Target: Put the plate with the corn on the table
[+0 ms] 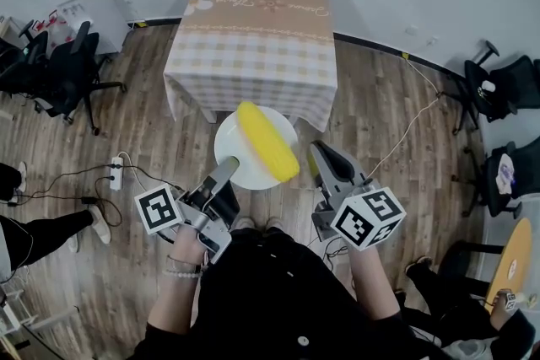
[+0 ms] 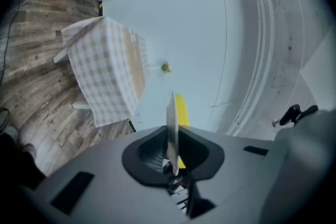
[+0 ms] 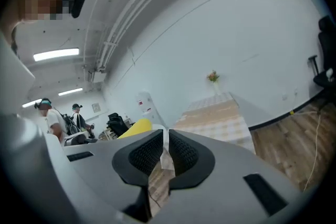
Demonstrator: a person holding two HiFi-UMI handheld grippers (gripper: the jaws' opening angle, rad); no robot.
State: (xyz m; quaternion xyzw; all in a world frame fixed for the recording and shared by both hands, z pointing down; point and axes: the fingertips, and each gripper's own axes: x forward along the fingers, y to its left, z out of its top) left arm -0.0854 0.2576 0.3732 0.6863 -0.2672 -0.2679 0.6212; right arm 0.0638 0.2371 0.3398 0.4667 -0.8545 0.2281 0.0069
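Note:
A white plate (image 1: 239, 139) carries a yellow corn cob (image 1: 268, 141) and is held in the air above the wooden floor, just short of the near edge of the table (image 1: 253, 29) with its checked cloth. My left gripper (image 1: 229, 169) is shut on the plate's near-left rim. The right gripper (image 1: 316, 154) is shut on the near-right rim. In the left gripper view the plate (image 2: 171, 123) shows edge-on between the jaws of that gripper (image 2: 172, 157), with the corn (image 2: 181, 110) behind it. The right gripper view shows a thin white rim (image 3: 165, 140) in the jaws and the corn (image 3: 134, 127) to the left.
Black office chairs stand at the left (image 1: 59, 72) and at the right (image 1: 506, 88). A power strip (image 1: 116, 173) and cables lie on the floor at the left. A person's legs (image 1: 42, 232) show at the left edge. A round yellow table (image 1: 515, 261) is at the lower right.

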